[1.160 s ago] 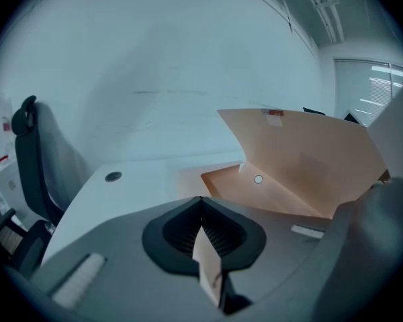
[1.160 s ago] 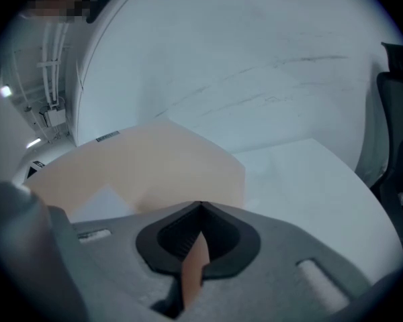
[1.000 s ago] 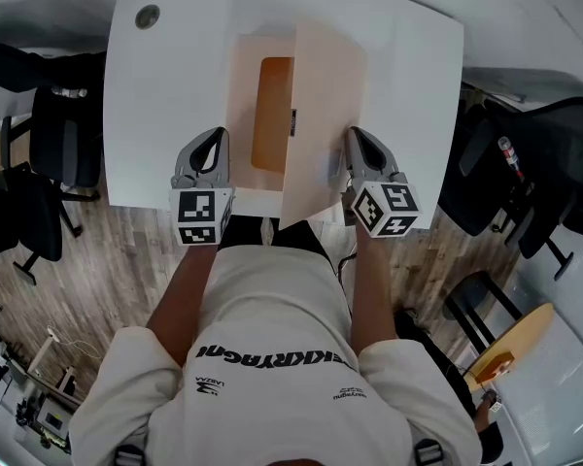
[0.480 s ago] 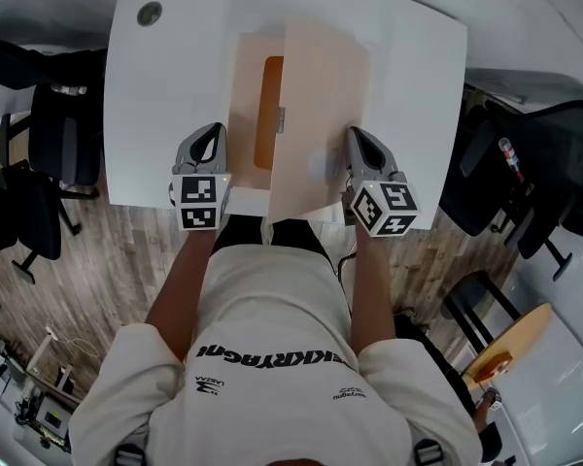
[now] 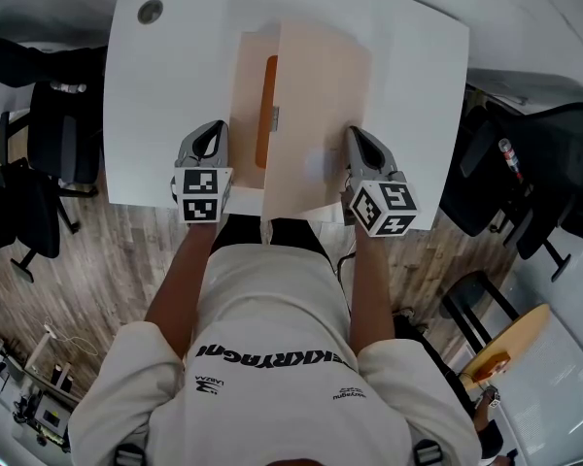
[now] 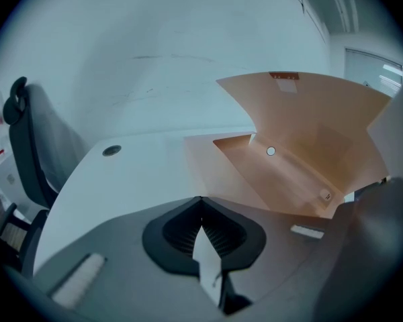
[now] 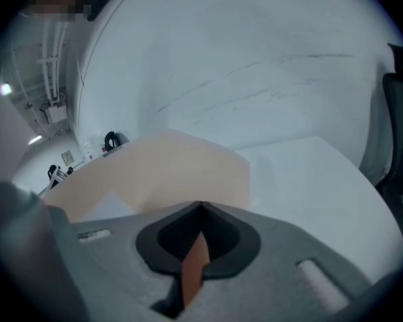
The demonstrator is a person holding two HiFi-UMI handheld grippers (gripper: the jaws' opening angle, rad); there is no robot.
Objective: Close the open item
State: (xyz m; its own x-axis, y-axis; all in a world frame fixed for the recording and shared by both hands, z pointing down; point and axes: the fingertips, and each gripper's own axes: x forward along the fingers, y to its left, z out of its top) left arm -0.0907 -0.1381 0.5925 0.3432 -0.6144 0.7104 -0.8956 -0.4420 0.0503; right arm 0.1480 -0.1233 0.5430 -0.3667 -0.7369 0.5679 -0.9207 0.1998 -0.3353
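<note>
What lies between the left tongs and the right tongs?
A peach folder, its cover half raised, fills that stretch of the white table; the head view shows it.

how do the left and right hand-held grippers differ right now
The left hand-held gripper has its jaws together beside the peach paper folder, clear of it, over the white table. The right hand-held gripper has its jaws shut on that folder's raised front cover. So the left touches no folder, while the right holds it. Both sit near the table's front edge, pointing away from the person.
</note>
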